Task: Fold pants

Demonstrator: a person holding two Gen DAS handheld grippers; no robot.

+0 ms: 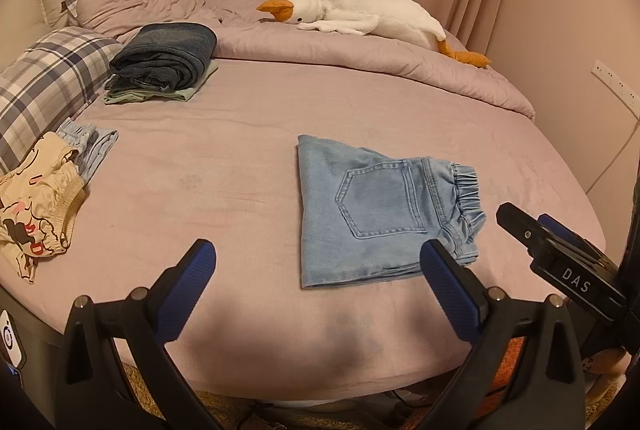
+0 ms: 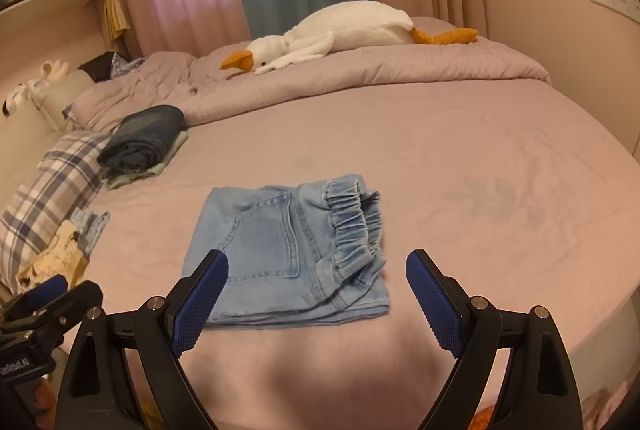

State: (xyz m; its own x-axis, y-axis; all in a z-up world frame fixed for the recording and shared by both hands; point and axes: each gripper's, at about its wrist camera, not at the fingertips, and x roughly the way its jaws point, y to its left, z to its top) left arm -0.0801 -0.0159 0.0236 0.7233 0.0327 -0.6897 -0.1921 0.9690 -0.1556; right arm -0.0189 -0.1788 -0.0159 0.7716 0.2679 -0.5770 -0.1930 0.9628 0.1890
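Light blue denim pants [image 1: 376, 214] lie folded into a compact rectangle on the pink bed sheet, back pocket up, elastic waistband to the right. They also show in the right wrist view [image 2: 280, 254]. My left gripper [image 1: 318, 258] is open and empty, hovering over the near edge of the bed, its right finger just in front of the pants. My right gripper [image 2: 316, 270] is open and empty, held just in front of the pants. The right gripper also shows at the right edge of the left wrist view [image 1: 532, 230].
A stack of folded dark jeans [image 1: 166, 56] on a green garment lies at the back left. A plaid pillow [image 1: 44, 78], cream patterned clothing [image 1: 36, 214] and a light blue garment [image 1: 90, 146] lie left. A goose plush [image 1: 360, 16] rests on the bunched duvet.
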